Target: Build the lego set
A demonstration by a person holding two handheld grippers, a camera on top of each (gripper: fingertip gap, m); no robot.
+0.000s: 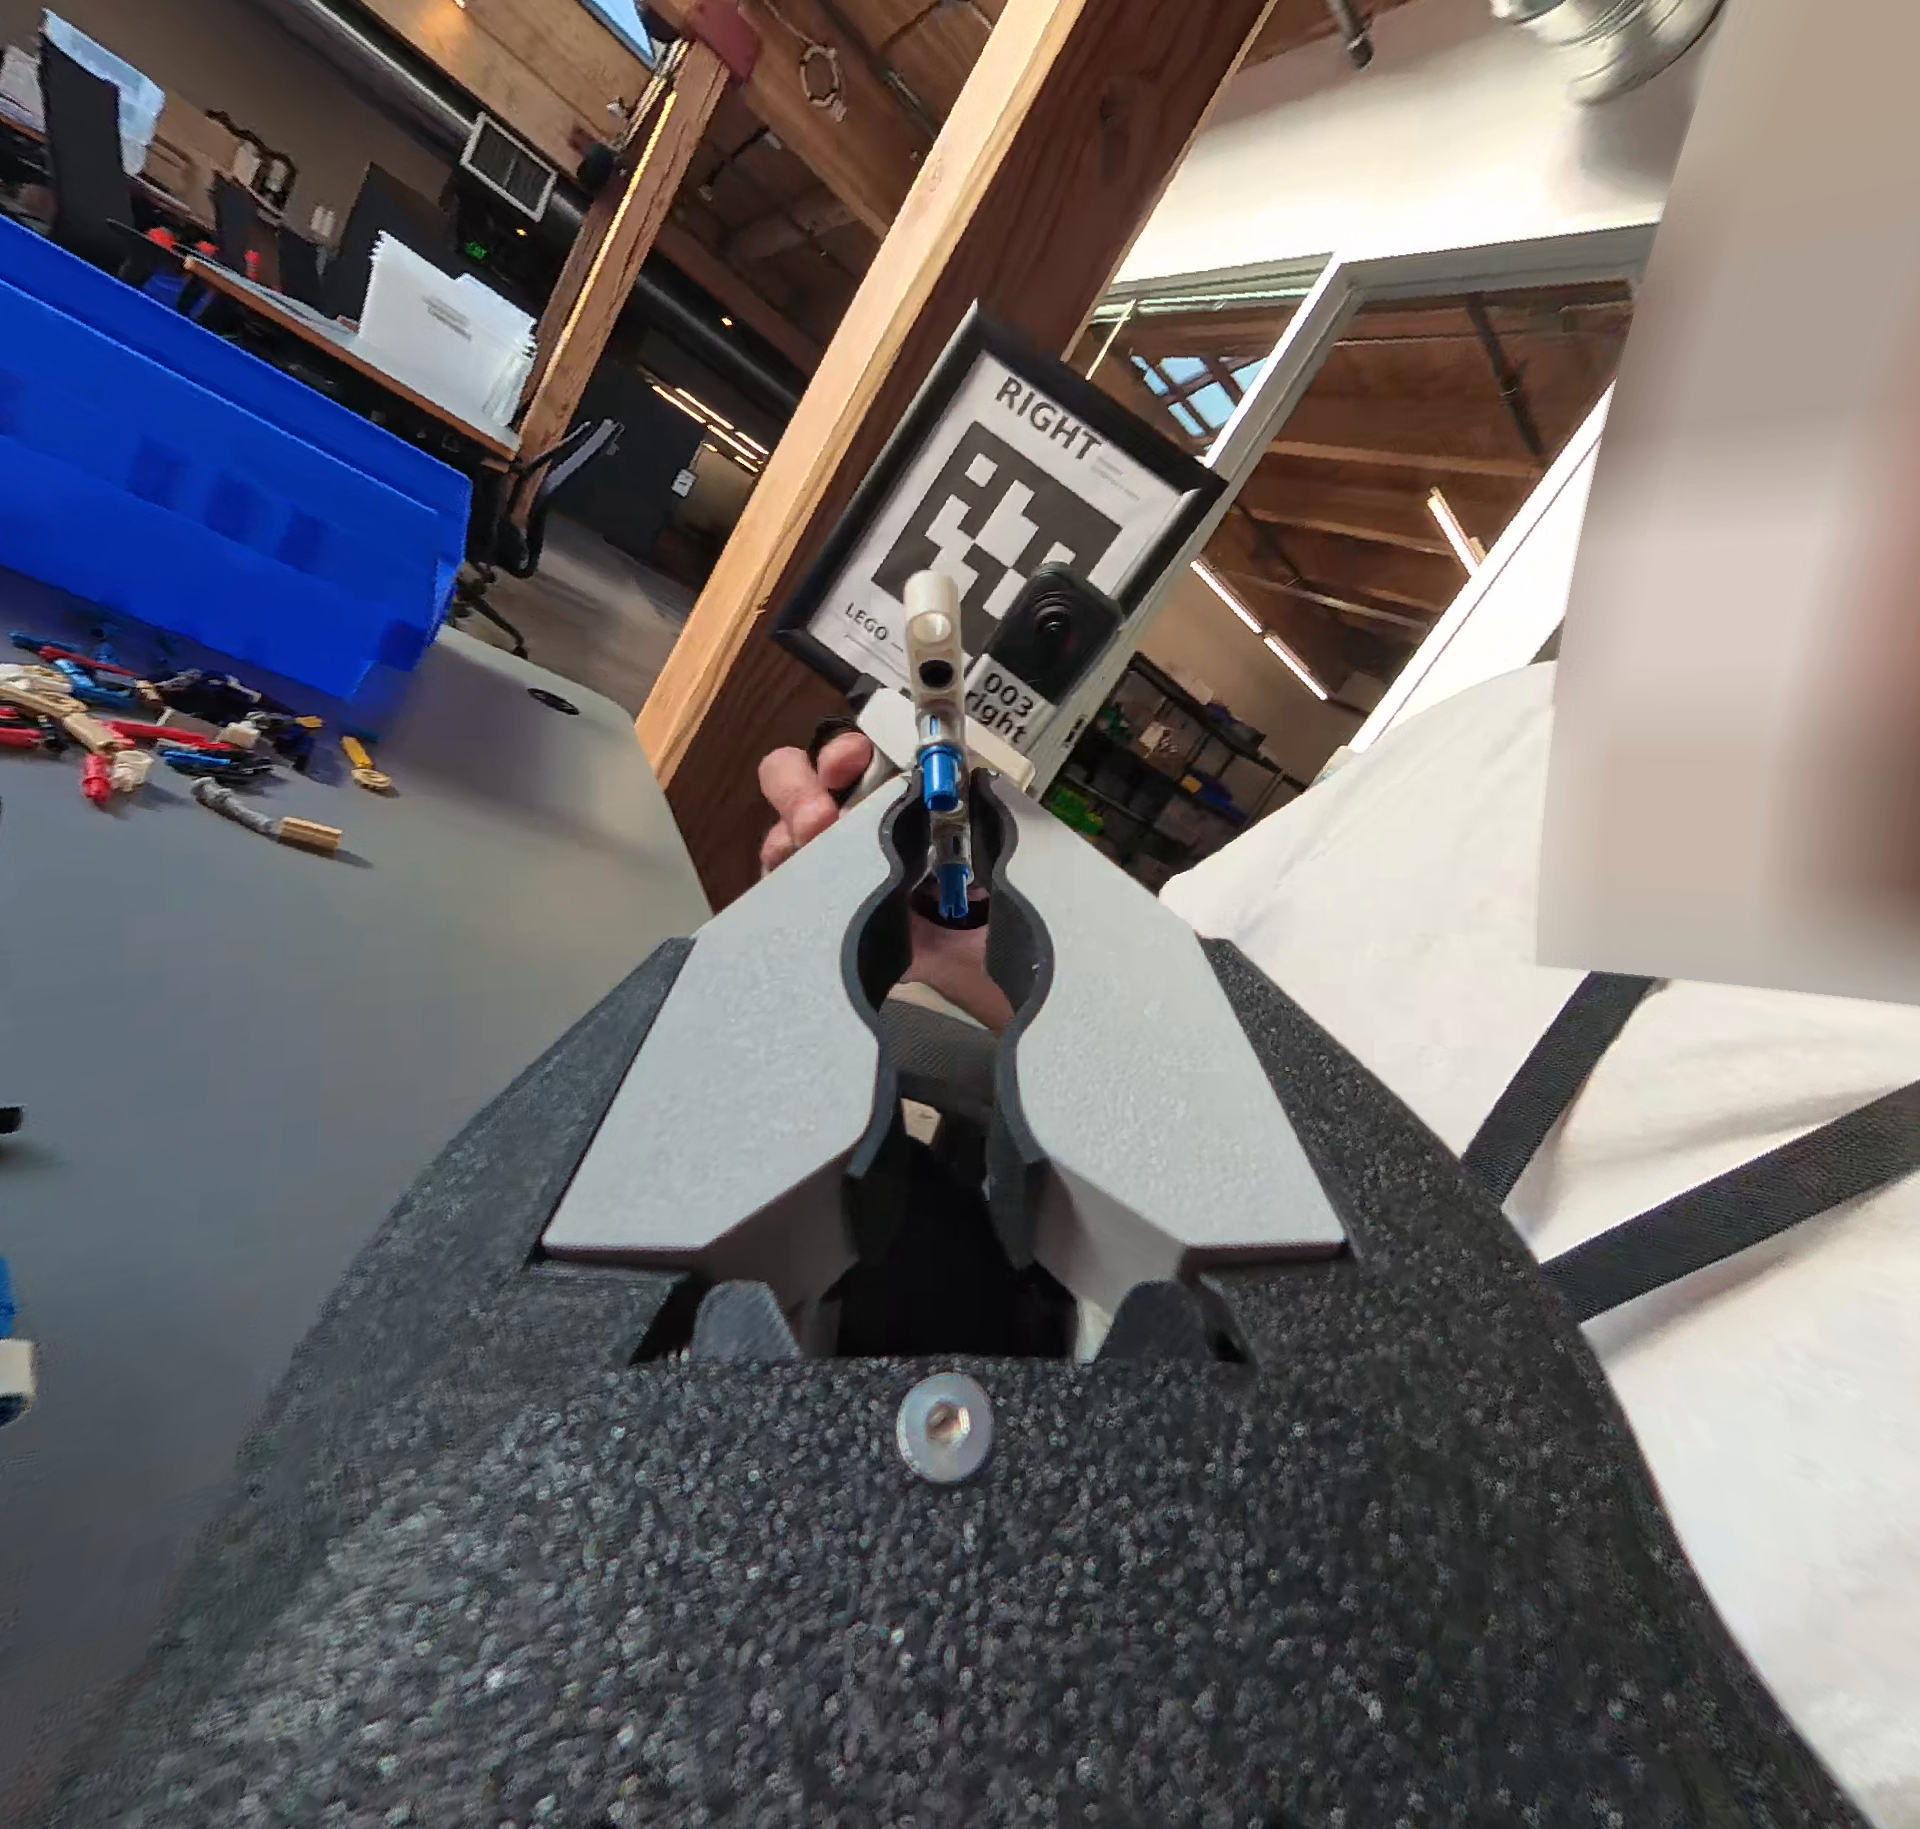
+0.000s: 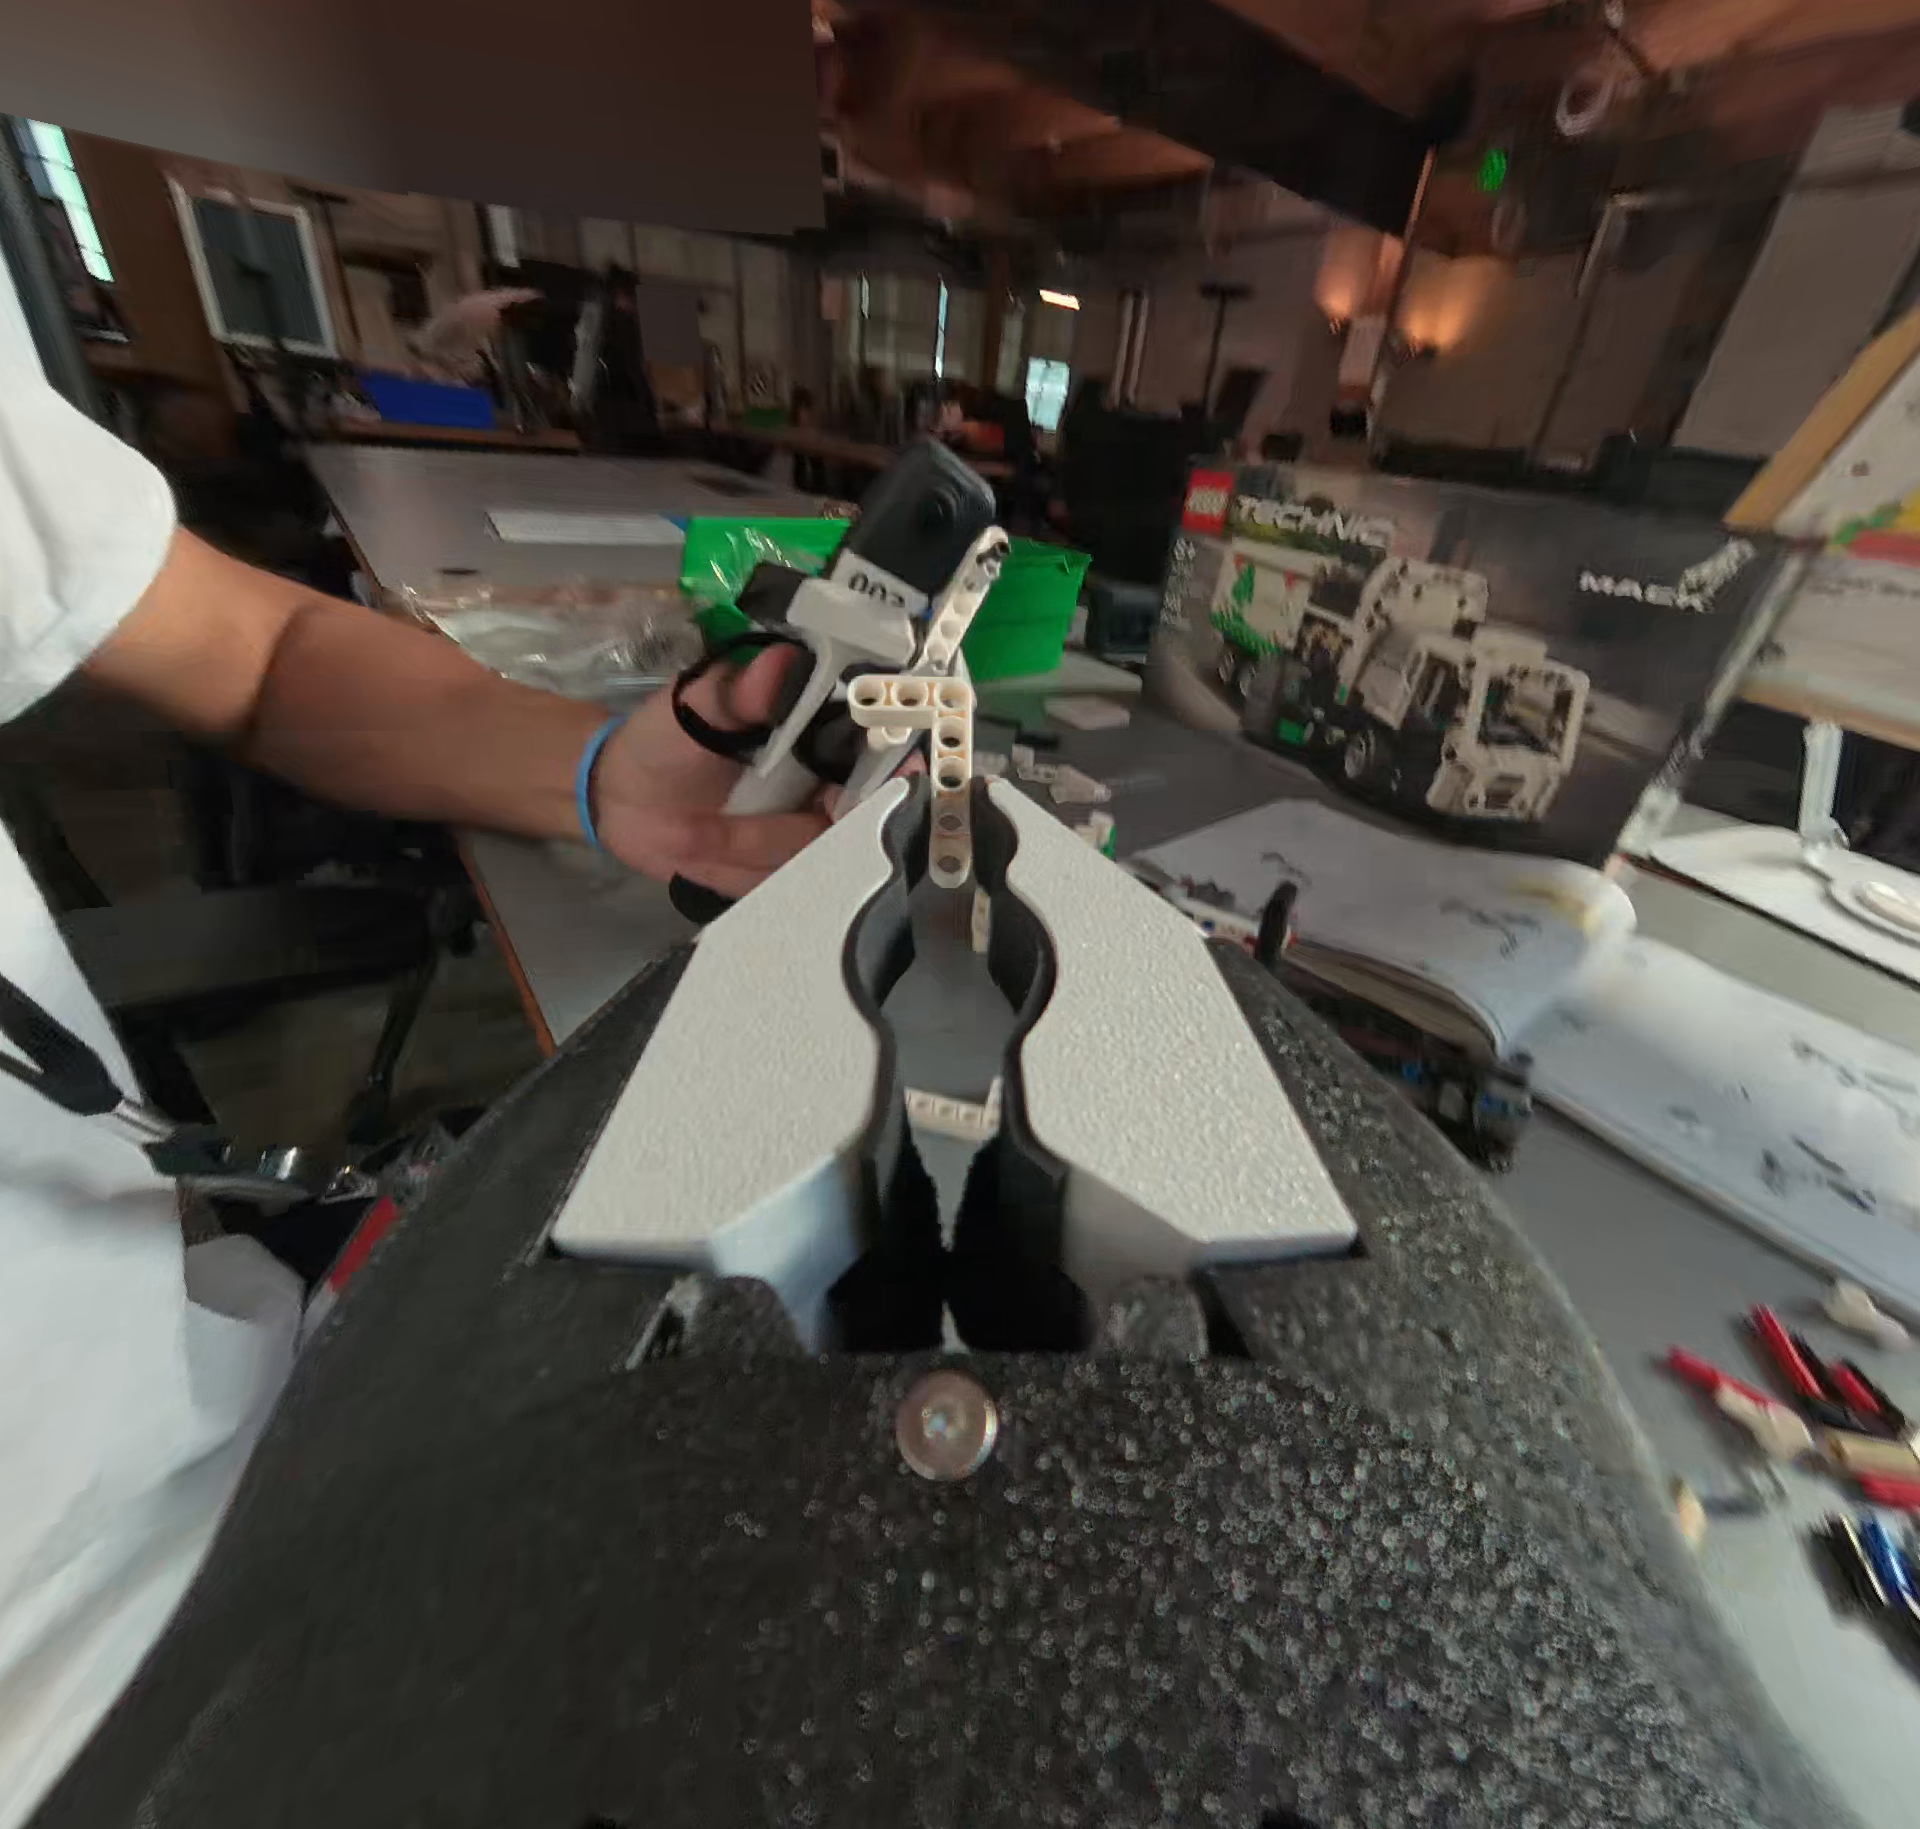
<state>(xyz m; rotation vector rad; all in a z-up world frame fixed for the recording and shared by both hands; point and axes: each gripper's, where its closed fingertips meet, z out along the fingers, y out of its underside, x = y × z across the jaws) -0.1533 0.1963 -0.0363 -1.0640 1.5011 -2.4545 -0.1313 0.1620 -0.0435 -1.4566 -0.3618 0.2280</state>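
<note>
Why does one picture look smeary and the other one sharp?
Right wrist view: motion blur smears the red and black loose pieces and the dark ceiling, though the white L-shaped holed beam stays fairly crisp. Left wrist view: daylight keeps the pale beam with blue pins sharp; wide-angle distortion tilts the wooden post.

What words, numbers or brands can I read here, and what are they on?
I do not copy out writing; these things bear it.
Framed black-and-white card: large print.
White sticker below the card: short print.
Box picturing a white truck: brand marks.
Open booklet: too blurred to read.
</note>
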